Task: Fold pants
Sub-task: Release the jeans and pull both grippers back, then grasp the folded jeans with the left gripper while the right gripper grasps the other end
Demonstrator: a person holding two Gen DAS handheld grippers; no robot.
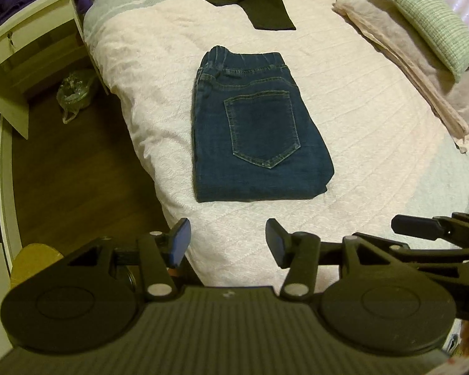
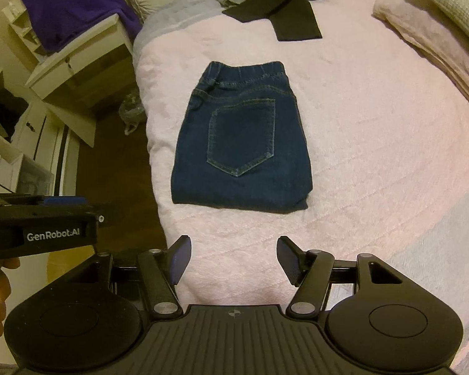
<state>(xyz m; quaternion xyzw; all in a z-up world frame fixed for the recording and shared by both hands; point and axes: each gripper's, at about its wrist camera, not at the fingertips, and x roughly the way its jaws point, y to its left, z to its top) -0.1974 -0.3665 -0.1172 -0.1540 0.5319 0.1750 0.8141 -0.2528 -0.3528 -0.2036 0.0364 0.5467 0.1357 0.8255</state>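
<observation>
Dark blue jeans (image 1: 256, 131) lie folded into a compact rectangle on the pink bedspread (image 1: 375, 162), back pocket up, waistband at the far end. In the right wrist view the same jeans (image 2: 244, 143) sit ahead and slightly left. My left gripper (image 1: 228, 243) is open, held back from the near edge of the jeans, nothing between its fingers. My right gripper (image 2: 234, 259) is open too, above the bedspread (image 2: 375, 156) short of the jeans. The right gripper's finger (image 1: 422, 228) shows at the right edge of the left wrist view.
Black garments (image 1: 253, 3) lie at the far end of the bed. A folded beige blanket (image 1: 406, 72) with a green pillow (image 1: 437, 28) lies on the right. Left of the bed are wooden floor (image 1: 78, 172), a white nightstand (image 1: 31, 50) and a plastic bag (image 1: 73, 93).
</observation>
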